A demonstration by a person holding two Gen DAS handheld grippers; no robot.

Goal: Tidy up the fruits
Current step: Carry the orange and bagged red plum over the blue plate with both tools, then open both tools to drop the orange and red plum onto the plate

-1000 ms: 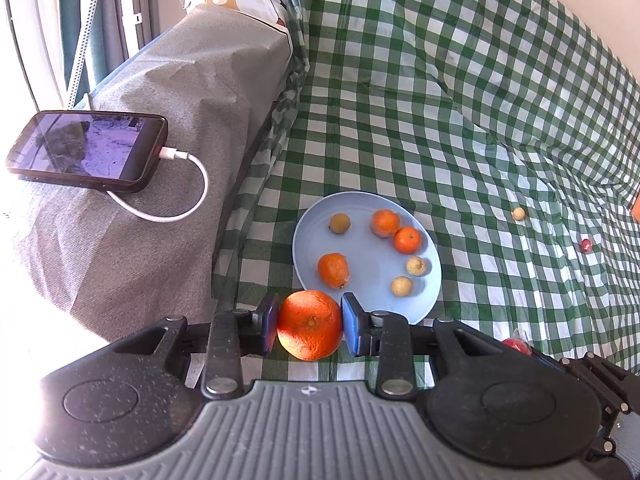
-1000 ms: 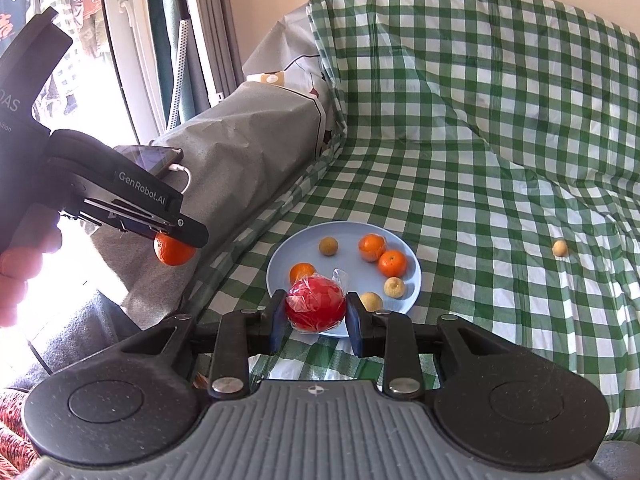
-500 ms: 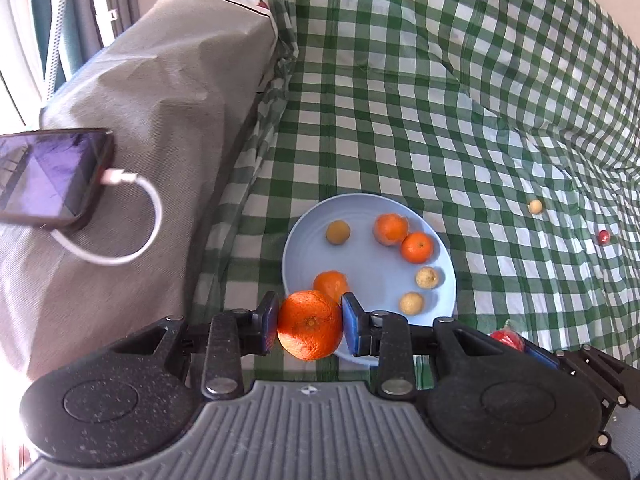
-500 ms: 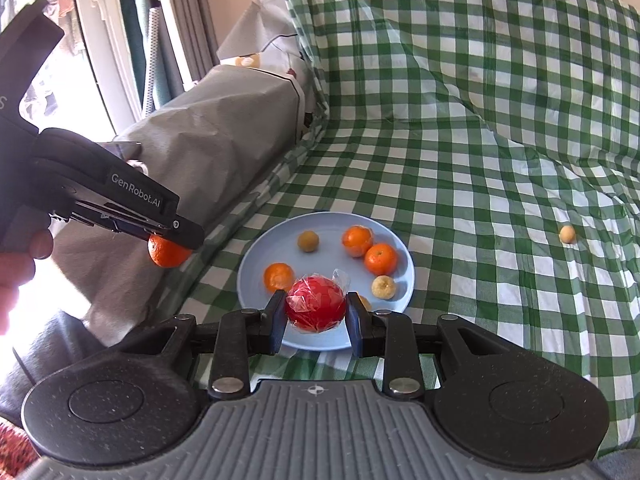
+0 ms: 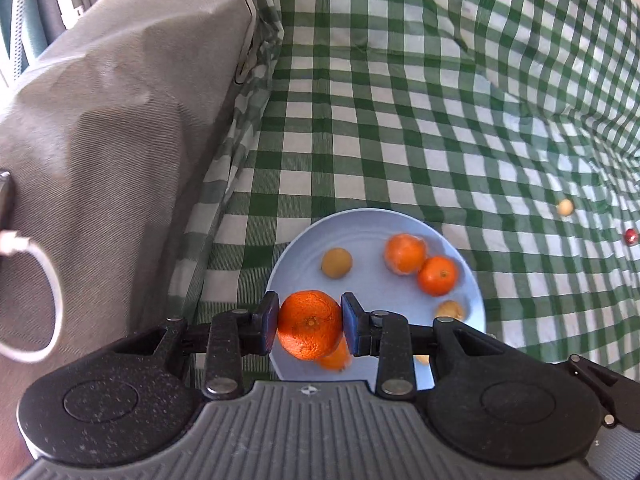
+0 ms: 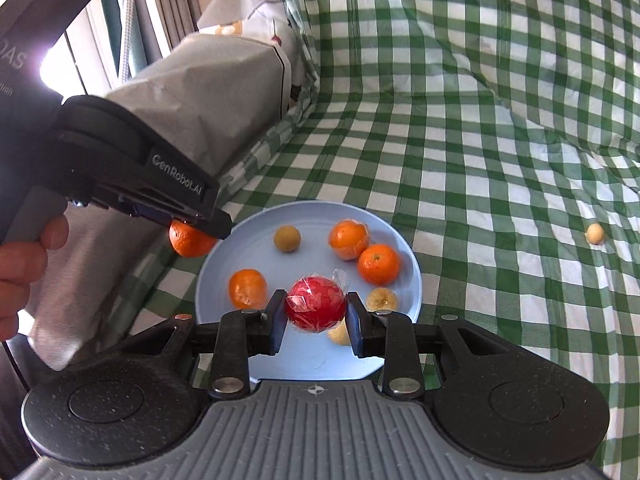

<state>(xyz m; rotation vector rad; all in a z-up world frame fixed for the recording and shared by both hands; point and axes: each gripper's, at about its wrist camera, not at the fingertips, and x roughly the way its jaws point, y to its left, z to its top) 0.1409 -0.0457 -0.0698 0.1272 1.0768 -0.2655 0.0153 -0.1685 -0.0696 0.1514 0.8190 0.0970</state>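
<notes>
My left gripper (image 5: 310,324) is shut on an orange tangerine (image 5: 310,325), held over the near left rim of a light blue plate (image 5: 372,232). From the right wrist view that tangerine (image 6: 188,242) hangs just left of the plate (image 6: 308,216). My right gripper (image 6: 316,314) is shut on a red fruit wrapped in clear film (image 6: 316,308), above the plate's near half. On the plate lie three tangerines (image 6: 378,264) and several small yellow-brown fruits (image 6: 287,239).
A green-checked cloth (image 6: 460,140) covers the couch. A grey covered armrest (image 5: 108,120) rises at left, with a white cable (image 5: 44,280) on it. A small yellow fruit (image 5: 564,207) and a small red fruit (image 5: 631,236) lie loose at right. A hand (image 6: 24,264) holds the left gripper.
Both grippers have come down and closer to the plate, each still holding its fruit. The phone on the armrest has slid nearly out of the left wrist view.
</notes>
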